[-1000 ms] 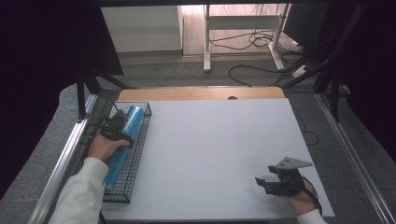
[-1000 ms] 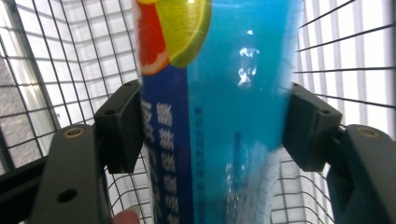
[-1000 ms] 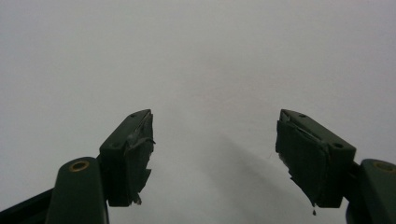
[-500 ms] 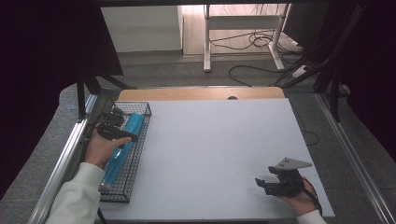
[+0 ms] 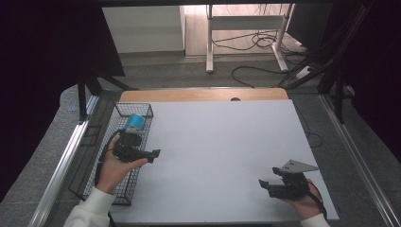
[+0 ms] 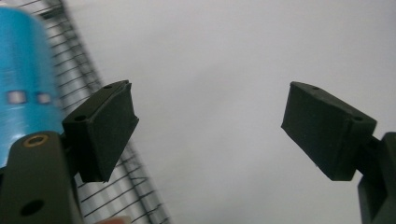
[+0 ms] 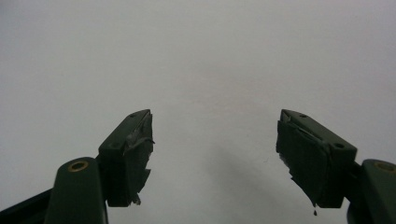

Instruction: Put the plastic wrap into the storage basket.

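Currently the left gripper (image 5: 152, 154) sits at the left-centre of the high view, over the right rim of the black wire-mesh basket (image 5: 101, 142), its black jaws pointing right toward the white table top (image 5: 222, 142). Its jaws have just been opening and then easing slightly back; they stand wide apart with nothing between them, so it is released. In the left gripper view the left gripper (image 6: 208, 126) looks past bare white table, with the basket (image 6: 140, 186) wire running down the lower left. The blue cylindrical can with a silver end (image 5: 135, 122) lies in the basket, in its upper part, just beyond the left hand (image 5: 116, 168) in the high view; part of it is hidden by the gripper body. In the left gripper view the can (image 6: 23, 88) shows blurred at the upper left edge, beside the left jaw but outside the gap, not touching the pads as far as I can tell. The right gripper (image 5: 264, 184) rests at the lower right of the high view on the table, held by the right hand (image 5: 302, 203), with its grey three-cornered plate (image 5: 295, 165) on top, well apart from basket and can. In the right gripper view the right gripper (image 7: 212, 154) has jaws spread wide over plain white surface, holding nothing; the pad (image 7: 135, 158) lining looks frayed at its edges.
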